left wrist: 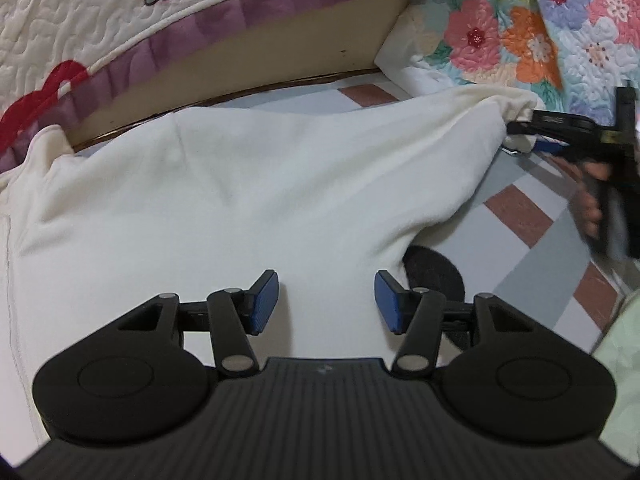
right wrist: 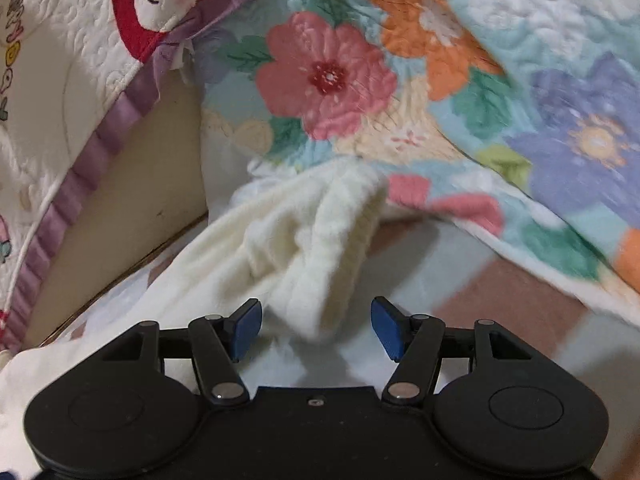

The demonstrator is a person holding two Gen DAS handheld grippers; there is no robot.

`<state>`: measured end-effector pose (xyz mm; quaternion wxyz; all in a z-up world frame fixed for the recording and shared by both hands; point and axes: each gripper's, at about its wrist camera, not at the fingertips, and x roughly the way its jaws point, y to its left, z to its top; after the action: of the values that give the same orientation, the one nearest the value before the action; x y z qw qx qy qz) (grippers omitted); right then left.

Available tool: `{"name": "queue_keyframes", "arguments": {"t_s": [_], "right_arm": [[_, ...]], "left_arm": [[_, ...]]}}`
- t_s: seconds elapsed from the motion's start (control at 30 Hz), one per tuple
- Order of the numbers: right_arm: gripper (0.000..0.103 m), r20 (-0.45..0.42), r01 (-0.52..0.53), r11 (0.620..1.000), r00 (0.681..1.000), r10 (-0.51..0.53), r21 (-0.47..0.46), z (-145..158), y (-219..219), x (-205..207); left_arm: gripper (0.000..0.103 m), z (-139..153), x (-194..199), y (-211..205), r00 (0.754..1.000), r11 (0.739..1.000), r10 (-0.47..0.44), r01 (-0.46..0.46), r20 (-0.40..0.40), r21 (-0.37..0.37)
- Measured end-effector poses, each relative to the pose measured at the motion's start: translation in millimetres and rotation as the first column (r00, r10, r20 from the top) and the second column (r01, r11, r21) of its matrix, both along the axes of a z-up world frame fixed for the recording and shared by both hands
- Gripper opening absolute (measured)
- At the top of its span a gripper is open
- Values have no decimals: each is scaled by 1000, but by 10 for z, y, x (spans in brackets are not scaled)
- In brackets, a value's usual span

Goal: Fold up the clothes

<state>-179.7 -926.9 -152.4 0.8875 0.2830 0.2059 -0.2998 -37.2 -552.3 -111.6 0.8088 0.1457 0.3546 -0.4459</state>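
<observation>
A cream fleece garment (left wrist: pixel 224 200) lies spread on the checked floor mat (left wrist: pixel 516 208). My left gripper (left wrist: pixel 326 300) hovers open just above its near part, and its blue pads (left wrist: pixel 264 300) touch no cloth. One sleeve stretches to the right, where my right gripper (left wrist: pixel 516 136) sits at the cuff, held by a hand (left wrist: pixel 592 200). In the right wrist view the ribbed cuff (right wrist: pixel 320 240) hangs limp, with its end between the jaws of the right gripper (right wrist: pixel 316 328). The jaws stand wide apart there and the pads (right wrist: pixel 386 328) do not press on the cuff.
A beige bed base (left wrist: pixel 248 76) with a purple-ruffled white quilt (left wrist: pixel 80 20) runs along the far side. A floral quilt (right wrist: pixel 440 80) drapes down at the right. A round black object (left wrist: pixel 434 276) pokes out from under the garment's right edge.
</observation>
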Motion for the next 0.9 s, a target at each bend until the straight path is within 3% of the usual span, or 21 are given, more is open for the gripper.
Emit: {"name": "queue_keyframes", "arguments": {"t_s": [0.03,0.07,0.13,0.27,0.33,0.43,0.53,0.6,0.67,0.73,0.77,0.9], "right_arm": [[38,-21,-35,999,999,35,-18,10,-45,72],[28,-42,-71,997,997,69,-35,20,-89,144],[27,-64,-120,991,991,116,-66,197,-116,185],[26,-48,-155,972,988,149,-175,841,-217,-64],[25,-100,-164,965,984,146,-205,1093,-336,-207],[20,-292,-197,951,948,123,-238,1070,-429,-233],[20,-467,-234,951,877,118,-200,761,-471,-140],[19,-538,-214,963,838,94,-165,528,-476,-67],[31,-583,-171,966,812,28,-193,381,-408,-15],[42,-584,-149,957,812,-25,-249,408,-276,68],[42,-580,-140,950,813,-50,-278,437,-205,111],[55,-421,-169,877,906,-41,-449,633,299,246]], "left_arm": [[53,11,7,34,1000,1000,1,-1,-3,5],[53,22,10,69,1000,1000,-1,1,-5,9],[53,45,21,136,1000,1000,-12,12,-6,11],[56,37,27,246,999,998,-51,51,-3,27],[56,-20,14,255,997,996,-72,73,-19,57],[56,-116,-41,245,993,992,-97,103,-69,76],[58,-162,-163,214,990,984,-134,138,-41,113],[59,-147,-209,205,986,977,-164,166,-22,137],[59,-90,-206,238,982,973,-186,189,-30,133],[59,-5,-158,341,983,977,-183,184,-20,109],[59,34,-110,408,985,980,-170,171,-13,100],[59,122,186,724,997,993,-76,73,26,94]]}}
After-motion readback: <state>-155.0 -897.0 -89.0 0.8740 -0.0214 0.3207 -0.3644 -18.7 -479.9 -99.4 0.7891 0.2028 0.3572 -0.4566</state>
